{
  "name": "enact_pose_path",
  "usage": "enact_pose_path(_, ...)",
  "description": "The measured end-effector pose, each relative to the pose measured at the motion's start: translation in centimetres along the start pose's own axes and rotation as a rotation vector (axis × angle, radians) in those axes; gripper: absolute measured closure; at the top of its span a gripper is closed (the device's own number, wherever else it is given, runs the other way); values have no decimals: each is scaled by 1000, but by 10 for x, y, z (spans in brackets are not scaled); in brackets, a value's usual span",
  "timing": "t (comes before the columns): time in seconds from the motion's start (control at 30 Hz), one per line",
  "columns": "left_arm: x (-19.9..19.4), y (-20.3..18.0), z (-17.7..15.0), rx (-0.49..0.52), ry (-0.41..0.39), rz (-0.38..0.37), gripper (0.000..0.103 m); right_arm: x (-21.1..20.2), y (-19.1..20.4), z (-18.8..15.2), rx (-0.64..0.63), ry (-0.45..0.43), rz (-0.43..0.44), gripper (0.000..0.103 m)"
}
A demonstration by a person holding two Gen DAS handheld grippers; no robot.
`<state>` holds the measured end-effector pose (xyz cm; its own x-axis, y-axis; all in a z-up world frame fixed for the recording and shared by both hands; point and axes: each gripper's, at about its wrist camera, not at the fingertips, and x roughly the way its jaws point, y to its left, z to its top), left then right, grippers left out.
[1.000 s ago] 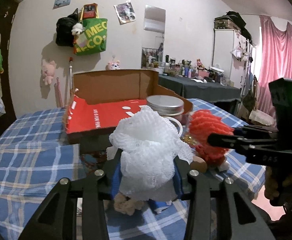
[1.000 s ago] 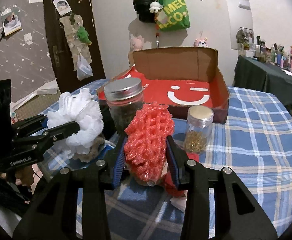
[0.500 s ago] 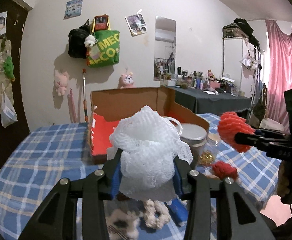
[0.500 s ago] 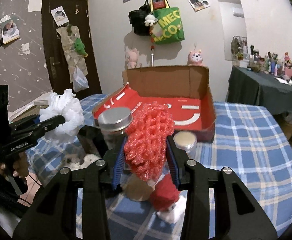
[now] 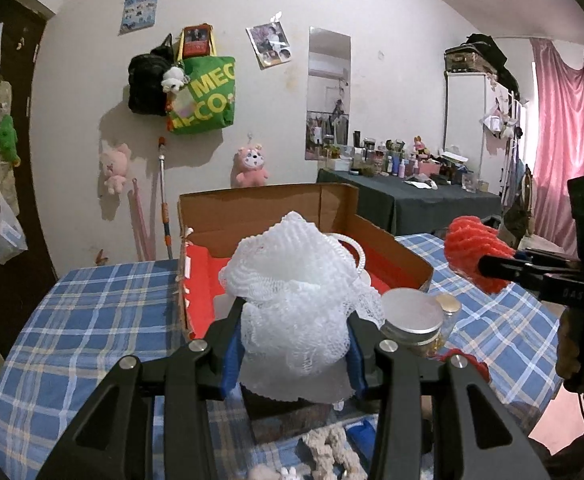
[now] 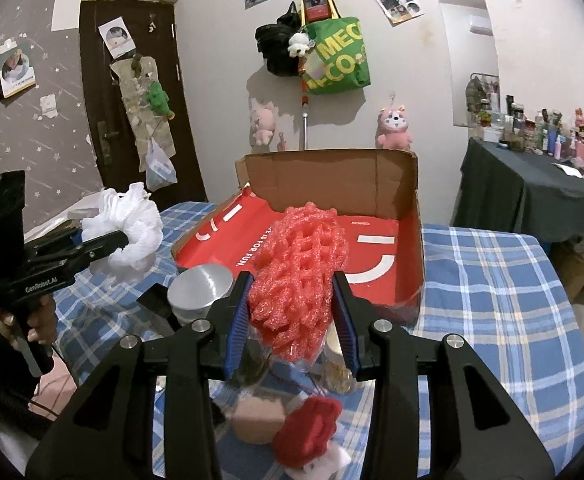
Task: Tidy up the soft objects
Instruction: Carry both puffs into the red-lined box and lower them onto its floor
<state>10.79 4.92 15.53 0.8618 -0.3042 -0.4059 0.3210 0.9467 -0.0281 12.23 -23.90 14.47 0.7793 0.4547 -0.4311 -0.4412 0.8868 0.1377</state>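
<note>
- The left gripper (image 5: 293,346) is clamped on a white mesh sponge (image 5: 295,300), held above the table (image 5: 72,320) on the near side of the cardboard box (image 5: 387,240).
- The right gripper (image 6: 292,320) pinches a red foam net (image 6: 301,280), also held in the air on the near side of the box.
- The box lies open-topped, its red floor (image 6: 375,248) bare, back flap upright.
- Two metal-lidded jars (image 6: 202,290) stand just before the box's near edge.
- The checked cloth right of the box is open room.
</note>
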Motion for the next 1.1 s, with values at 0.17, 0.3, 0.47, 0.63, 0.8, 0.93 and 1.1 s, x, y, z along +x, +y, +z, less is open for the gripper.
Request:
enact_pose_path(0.17, 18, 7, 13, 12, 33, -21, 58, 18, -5, 14, -25, 39, 12, 66)
enact_pose_path(0.3, 33, 9, 23, 37, 60, -36, 58, 35, -11, 23, -37, 80, 38, 66)
enact_pose_path(0.47, 53, 12, 32, 67, 100, -59, 58, 55, -14, 33, -73, 128, 55, 66)
enact_pose_path(0.63, 74, 12, 41, 90, 138, -86, 58, 80, -22, 45, -71, 187, 84, 66)
enact_pose_path(0.8, 99, 10, 51, 125, 179, -106, 58, 110, -30, 59, -79, 253, 97, 66)
enact_pose_path(0.93, 123, 6, 59, 142, 218, -128, 58, 133, -35, 69, -64, 302, 109, 66)
enact_pose_path(1.1, 165, 5, 72, 167, 278, -118, 58, 175, -46, 83, -49, 371, 97, 66)
